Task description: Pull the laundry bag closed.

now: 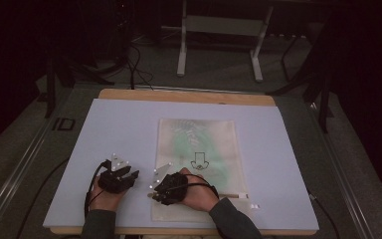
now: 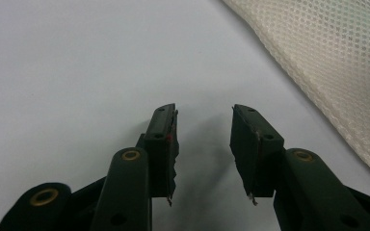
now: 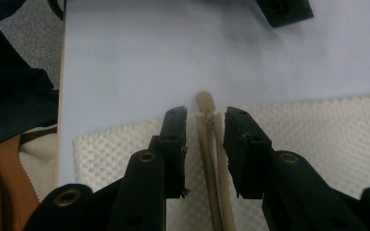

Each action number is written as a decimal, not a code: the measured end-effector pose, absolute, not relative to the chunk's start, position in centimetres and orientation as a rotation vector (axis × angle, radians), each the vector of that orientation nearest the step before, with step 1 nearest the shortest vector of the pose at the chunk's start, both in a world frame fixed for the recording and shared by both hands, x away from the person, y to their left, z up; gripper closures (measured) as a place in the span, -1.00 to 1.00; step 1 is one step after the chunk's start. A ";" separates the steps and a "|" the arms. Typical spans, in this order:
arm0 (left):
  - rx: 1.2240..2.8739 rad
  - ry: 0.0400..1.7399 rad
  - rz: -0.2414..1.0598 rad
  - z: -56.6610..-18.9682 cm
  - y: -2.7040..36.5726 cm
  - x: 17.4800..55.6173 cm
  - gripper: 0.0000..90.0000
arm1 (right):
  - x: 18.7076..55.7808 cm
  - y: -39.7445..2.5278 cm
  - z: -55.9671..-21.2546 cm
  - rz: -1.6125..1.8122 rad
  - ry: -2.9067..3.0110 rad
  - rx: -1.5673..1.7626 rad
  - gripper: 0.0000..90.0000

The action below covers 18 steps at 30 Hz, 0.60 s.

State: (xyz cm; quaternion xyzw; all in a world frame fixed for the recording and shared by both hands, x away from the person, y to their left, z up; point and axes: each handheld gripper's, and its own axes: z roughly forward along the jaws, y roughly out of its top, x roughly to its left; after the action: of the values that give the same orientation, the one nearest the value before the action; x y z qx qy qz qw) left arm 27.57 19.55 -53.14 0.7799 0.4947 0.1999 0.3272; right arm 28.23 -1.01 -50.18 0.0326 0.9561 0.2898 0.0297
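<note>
While right gripper (image 3: pixel 205 154) straddles tan drawstring cord (image 3: pixel 211 159) at near edge of cream mesh drawstring bag (image 1: pixel 197 149), jaws narrow, one each side of cord, not yet clamped. Bag lies flat mid-surface on pale lavender surface (image 1: pixel 119 129), printed side up; cord runs along its 6 o'clock hem, end poking out at 9 o'clock corner. Left gripper (image 2: pixel 203 144) idle at bag's 9 o'clock, jaws moderately apart, holding nothing. Advice: close squarely on cord alone, behind knot, avoid catching mesh; pull level, left pins hem.
</note>
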 end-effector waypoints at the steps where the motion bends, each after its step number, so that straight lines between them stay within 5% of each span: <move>1: 2.043 1.295 0.524 -53.1 19.6 27.6 0.36 | 28.2 -0.8 -50.2 0.885 2.949 0.096 0.58; 18: 2.049 1.294 0.527 -53.1 19.5 27.6 0.36 | 28.9 1.8 -51.2 0.832 2.968 0.091 0.64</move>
State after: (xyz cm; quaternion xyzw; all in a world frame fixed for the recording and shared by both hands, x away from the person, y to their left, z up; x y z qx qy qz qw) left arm 27.58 19.53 -53.13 0.7814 0.4934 0.2011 0.3249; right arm 28.90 1.78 -51.16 0.0295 0.9621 0.2697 0.0292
